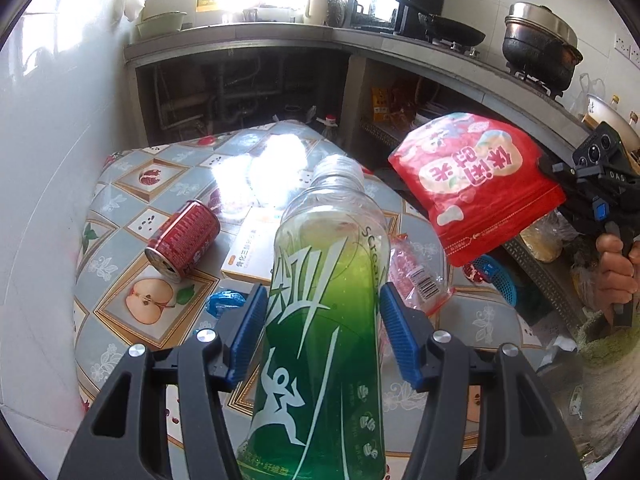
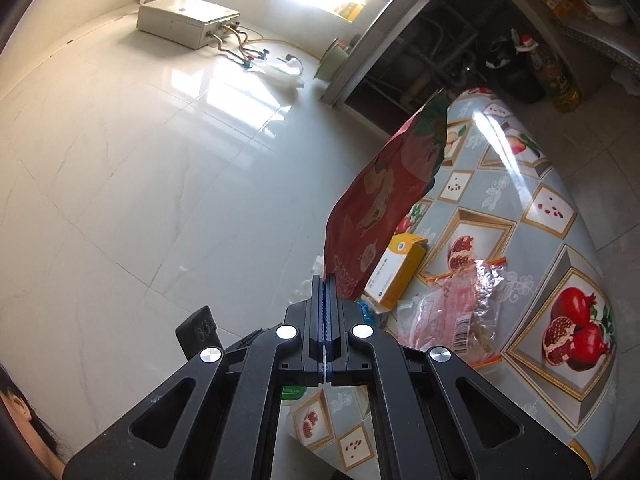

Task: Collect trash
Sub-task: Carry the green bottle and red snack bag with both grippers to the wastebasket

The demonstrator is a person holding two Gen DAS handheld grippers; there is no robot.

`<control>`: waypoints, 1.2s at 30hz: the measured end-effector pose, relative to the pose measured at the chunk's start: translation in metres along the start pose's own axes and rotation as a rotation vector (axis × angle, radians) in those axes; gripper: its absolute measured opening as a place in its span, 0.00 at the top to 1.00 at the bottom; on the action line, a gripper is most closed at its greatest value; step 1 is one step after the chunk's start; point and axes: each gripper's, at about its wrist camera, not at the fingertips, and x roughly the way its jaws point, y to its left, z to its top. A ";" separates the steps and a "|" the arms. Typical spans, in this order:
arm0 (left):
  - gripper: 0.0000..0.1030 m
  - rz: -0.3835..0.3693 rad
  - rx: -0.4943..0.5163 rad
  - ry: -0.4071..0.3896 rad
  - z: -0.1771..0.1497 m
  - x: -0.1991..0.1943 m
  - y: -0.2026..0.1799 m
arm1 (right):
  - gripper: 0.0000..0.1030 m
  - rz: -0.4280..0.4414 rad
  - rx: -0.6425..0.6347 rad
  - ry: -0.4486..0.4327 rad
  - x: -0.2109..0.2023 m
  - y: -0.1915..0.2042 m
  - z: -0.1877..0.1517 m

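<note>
My left gripper (image 1: pixel 323 300) is shut on a capless green plastic bottle (image 1: pixel 332 240), blue pads pressing both its sides, and holds it above the fruit-patterned table (image 1: pixel 160 184). My right gripper (image 2: pixel 325 280) is shut on the edge of a red snack bag (image 2: pixel 380 200), which hangs in the air over the table. In the left wrist view the same bag (image 1: pixel 476 184) floats at the right. On the table lie a red can (image 1: pixel 184 240) on its side, a white and orange box (image 1: pixel 250 248), a clear wrapper with a barcode (image 1: pixel 416 276) and a crumpled blue scrap (image 1: pixel 224 300).
A stone counter (image 1: pixel 280 38) runs behind the table with a wok (image 1: pixel 452 28) and a black pot (image 1: pixel 540 52); open shelves lie below it. A blue basket (image 1: pixel 496 276) sits by the table's right side. A tiled wall (image 1: pixel 40 160) borders the left. A person's hand (image 1: pixel 616 268) grips the right handle.
</note>
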 end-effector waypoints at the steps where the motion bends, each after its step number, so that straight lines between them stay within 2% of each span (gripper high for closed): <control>1: 0.45 -0.005 0.000 -0.013 0.002 -0.005 -0.002 | 1.00 -0.005 -0.007 -0.008 -0.005 0.002 -0.002; 6: 0.45 -0.047 0.019 -0.066 0.011 -0.023 -0.023 | 1.00 -0.025 -0.027 -0.044 -0.030 0.011 -0.013; 11: 0.45 -0.129 0.060 -0.086 0.018 -0.024 -0.059 | 1.00 -0.046 -0.023 -0.094 -0.063 0.012 -0.034; 20: 0.45 -0.322 0.131 -0.050 0.029 0.009 -0.147 | 1.00 -0.158 0.005 -0.202 -0.136 0.002 -0.074; 27: 0.45 -0.438 0.192 0.042 0.026 0.055 -0.217 | 1.00 -0.334 -0.001 -0.262 -0.182 -0.013 -0.096; 36: 0.45 -0.539 0.208 0.179 0.037 0.124 -0.303 | 1.00 -0.677 -0.053 -0.257 -0.216 -0.041 -0.096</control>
